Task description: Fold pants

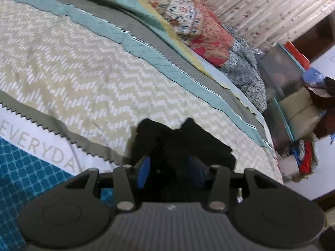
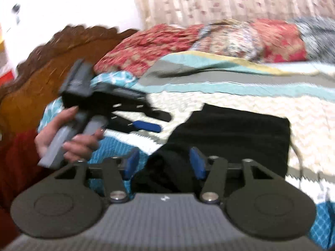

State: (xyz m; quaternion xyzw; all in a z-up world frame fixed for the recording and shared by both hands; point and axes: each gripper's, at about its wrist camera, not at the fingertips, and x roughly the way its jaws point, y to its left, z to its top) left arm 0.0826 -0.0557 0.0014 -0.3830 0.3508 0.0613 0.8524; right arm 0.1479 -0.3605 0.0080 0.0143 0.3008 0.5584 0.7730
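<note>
Black pants (image 2: 230,129) lie folded on the chevron bedspread (image 1: 83,62). Left gripper (image 2: 161,122) beside the pants, jaws parted, empty. Right gripper (image 2: 164,163) over their near edge, jaws parted; grip unclear.

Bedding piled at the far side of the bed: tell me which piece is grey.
The speckled grey blanket at the pile's end nearest the storage boxes. The quilts beside it are red and floral.

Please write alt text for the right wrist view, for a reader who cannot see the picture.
Black pants, folded into a compact bundle, lie on a patterned bedspread, with the right gripper at their near edge, blue pads on both sides of the cloth. At left, a hand holds the left gripper beside the pants. The picture is blurred.
</note>
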